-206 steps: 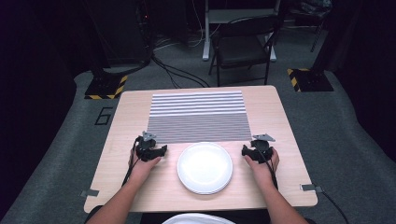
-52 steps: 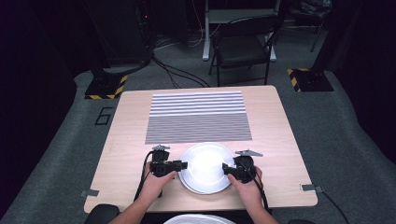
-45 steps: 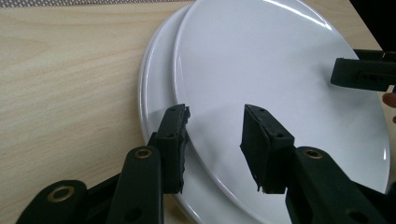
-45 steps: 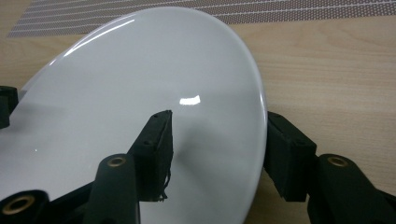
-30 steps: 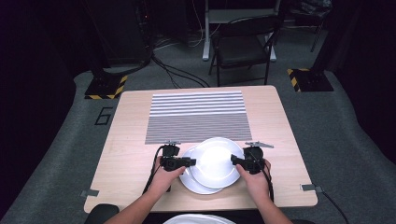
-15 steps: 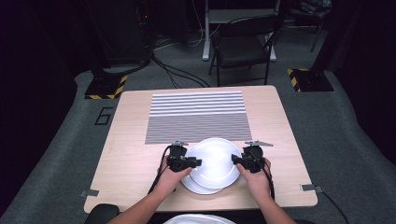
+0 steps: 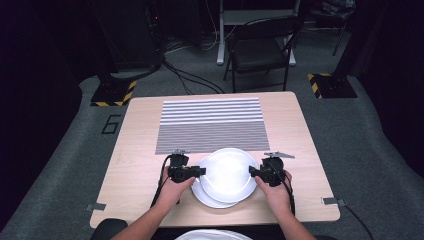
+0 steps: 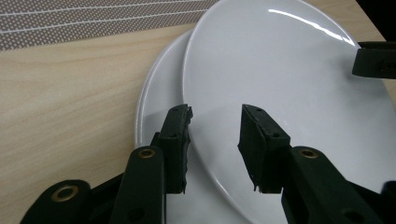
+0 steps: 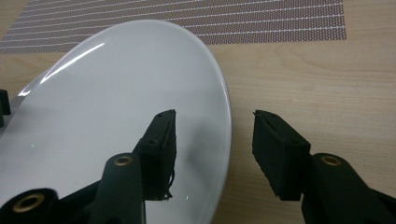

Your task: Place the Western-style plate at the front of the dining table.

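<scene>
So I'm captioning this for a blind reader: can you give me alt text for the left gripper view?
A round glossy white upper plate lies offset on a second white lower plate, its rim between the left gripper's two black jaws. They sit on a pale wooden table, with a grey striped mat along the top edge.

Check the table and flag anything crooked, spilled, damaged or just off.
The top plate stands out: it sits off-centre over the lower plate, shifted toward the striped mat, with the left gripper and right gripper at its two side rims. In the gripper views it looks tilted. Nothing is spilled or visibly damaged.
</scene>
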